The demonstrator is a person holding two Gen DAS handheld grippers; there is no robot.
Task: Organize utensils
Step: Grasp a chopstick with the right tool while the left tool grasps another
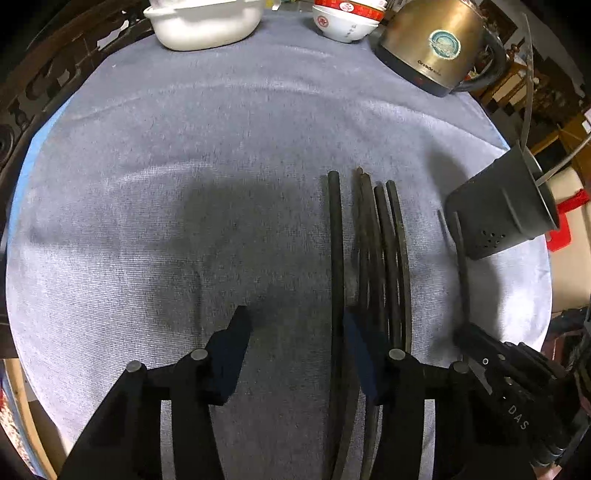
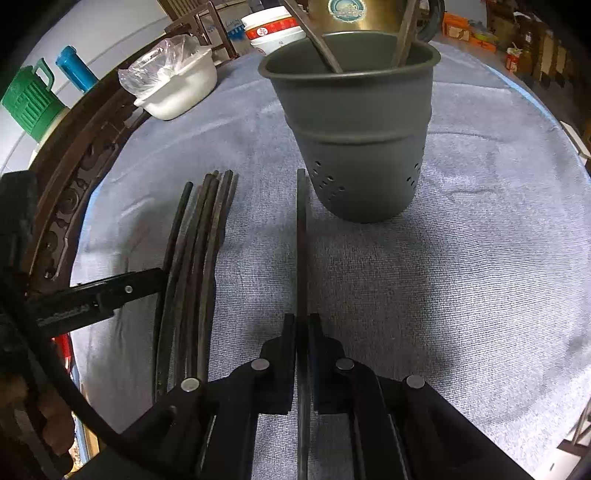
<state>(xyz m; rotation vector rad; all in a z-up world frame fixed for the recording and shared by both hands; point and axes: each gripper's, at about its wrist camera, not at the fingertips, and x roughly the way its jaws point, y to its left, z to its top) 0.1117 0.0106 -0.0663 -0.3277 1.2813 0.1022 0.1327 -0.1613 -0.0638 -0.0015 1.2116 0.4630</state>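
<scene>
Several dark chopsticks (image 1: 384,258) lie side by side on the grey-blue cloth (image 1: 184,166). One single chopstick (image 1: 336,258) lies apart to their left, between the fingers of my left gripper (image 1: 295,314), which is open; the pads do not press on it. My right gripper (image 2: 303,321) is shut on another dark chopstick (image 2: 302,240), whose far end reaches the foot of the grey perforated utensil holder (image 2: 354,140). The holder stands upright with two utensils in it. The loose chopsticks (image 2: 195,258) lie left of my right gripper, with a finger of the left gripper (image 2: 122,291) beside them.
A white dish (image 1: 203,26), stacked red-and-white bowls (image 1: 347,18) and a brass kettle (image 1: 436,40) stand along the far edge. The carved dark wooden table rim (image 2: 74,177) runs on the left. A green jug (image 2: 29,99) stands beyond it.
</scene>
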